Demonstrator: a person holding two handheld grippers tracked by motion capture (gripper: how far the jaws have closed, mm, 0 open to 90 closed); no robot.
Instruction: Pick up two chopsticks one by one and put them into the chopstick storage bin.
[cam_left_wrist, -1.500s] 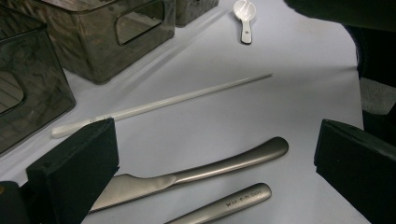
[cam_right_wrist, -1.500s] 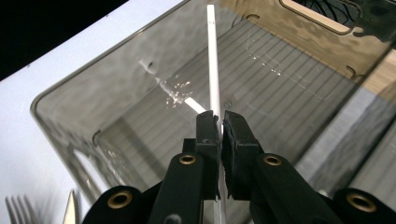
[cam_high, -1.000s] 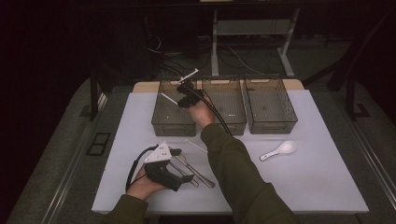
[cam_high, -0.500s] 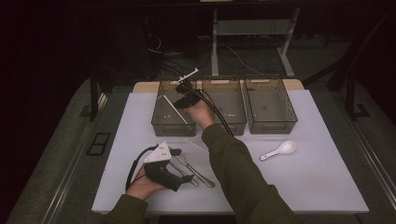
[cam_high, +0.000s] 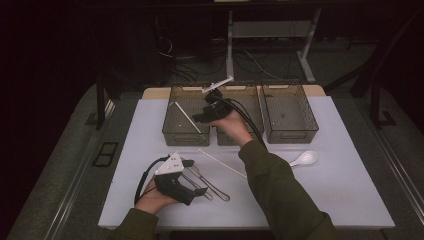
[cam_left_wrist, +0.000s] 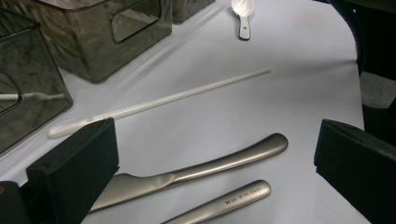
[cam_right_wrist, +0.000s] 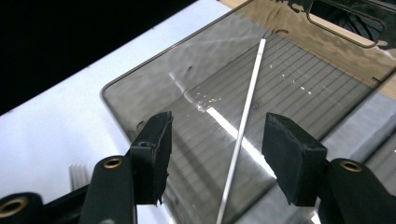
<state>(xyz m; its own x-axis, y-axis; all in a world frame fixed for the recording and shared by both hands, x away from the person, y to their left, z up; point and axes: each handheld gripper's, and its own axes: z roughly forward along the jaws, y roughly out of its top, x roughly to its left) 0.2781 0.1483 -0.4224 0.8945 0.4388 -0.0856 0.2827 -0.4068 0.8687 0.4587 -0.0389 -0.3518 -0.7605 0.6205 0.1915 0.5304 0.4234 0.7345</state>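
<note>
Between the parted jaws of the right gripper (cam_right_wrist: 215, 154), nothing is held: a white chopstick (cam_right_wrist: 243, 130) is seen below the gap, lying slantwise on the ribbed floor of the left bin (cam_right_wrist: 140, 70), one end leaning toward the bin's near wall. In the high view the right gripper (cam_high: 202, 116) is held over the boundary of the left bin (cam_high: 172, 131) and the middle bin (cam_high: 250, 90), and the same chopstick (cam_high: 187, 117) is seen inside the left bin, running diagonally. A third bin (cam_high: 300, 131) is placed just beside the middle one, to its right.

The left gripper (cam_left_wrist: 215, 154) is likewise released, its jaws spread wide with nothing grasped. Between them, on the white mat (cam_left_wrist: 303, 84), a metal knife (cam_left_wrist: 187, 175) and the handle of a second metal utensil (cam_left_wrist: 224, 203) are seen lying side by side. A second white chopstick (cam_left_wrist: 159, 101) is laid on the mat beyond them, and a white soup spoon (cam_left_wrist: 243, 11) farther off, near the bins.

In the high view the left gripper (cam_high: 197, 192) is rested low on the mat (cam_high: 350, 200) at the near left, with the metal utensils (cam_high: 207, 182) just beside its tips. The loose chopstick (cam_high: 222, 163) is laid between the utensils and the bins, and the soup spoon (cam_high: 304, 159) well apart to the right of the person's sleeve (cam_high: 280, 195).
</note>
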